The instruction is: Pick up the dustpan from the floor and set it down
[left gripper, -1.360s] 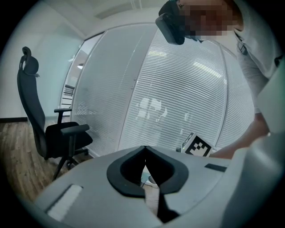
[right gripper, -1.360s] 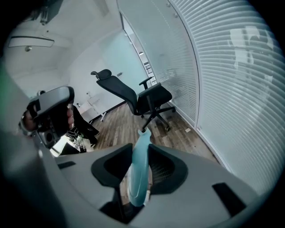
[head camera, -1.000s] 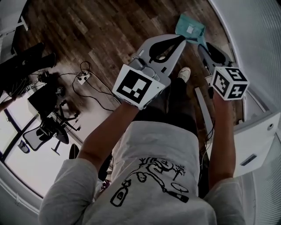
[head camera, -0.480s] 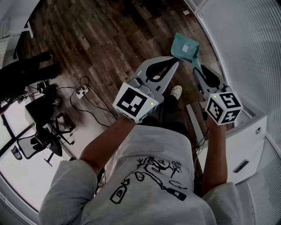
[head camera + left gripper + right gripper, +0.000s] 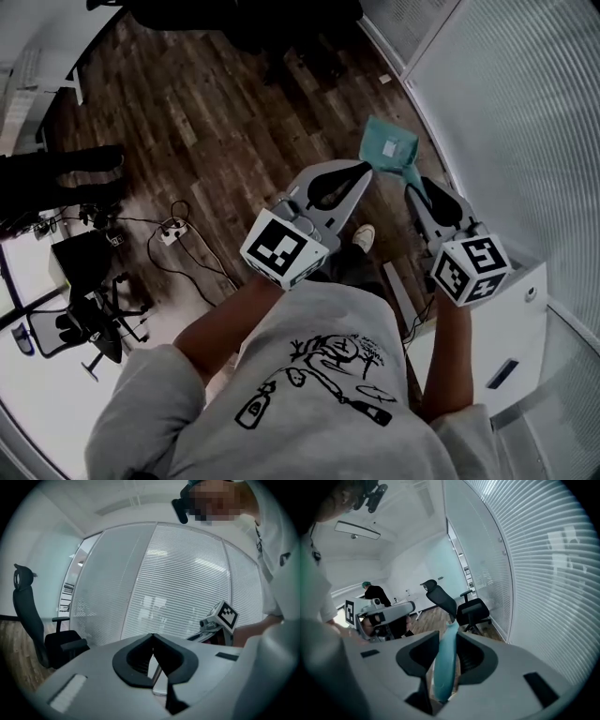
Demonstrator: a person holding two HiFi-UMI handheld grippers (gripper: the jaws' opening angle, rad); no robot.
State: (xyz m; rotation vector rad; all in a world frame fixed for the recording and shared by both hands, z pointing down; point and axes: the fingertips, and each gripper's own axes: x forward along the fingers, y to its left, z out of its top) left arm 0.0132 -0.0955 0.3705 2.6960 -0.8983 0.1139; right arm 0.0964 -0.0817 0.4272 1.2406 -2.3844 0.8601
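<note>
Holding the teal dustpan [image 5: 389, 145] by its handle [image 5: 443, 667] in the right gripper [image 5: 419, 194], clamped with both pads against the handle's sides per the right gripper view. Off the wood floor [image 5: 216, 103] and in the air, upper centre-right of the head view, just left of the blinds wall [image 5: 525, 112].

Nothing in the left gripper [image 5: 361, 171]. Closed tip to tip on air in its own view. Sitting just left of the pan in the head view, apart from it.

Geometry that matters for the set-down:
- Long axis in line with the right gripper's pointing direction, with the handle back in the jaws and the pan out at the far end, toward frame top.
- So the pan is beyond the tool, not under it. Probably lands pan end first unless levelled on the way down.
- Only the right hand is in contact. The left is close enough to steady the pan's left edge, but would need opening first.

No obvious target spot. Candidates by judgement: the white cabinet [image 5: 534, 319] at lower right, or bare floor at upper left. Worth keeping clear of the shoe [image 5: 364, 237] just below the grippers in frame.

Pickup looks done; placing not yet done.
</note>
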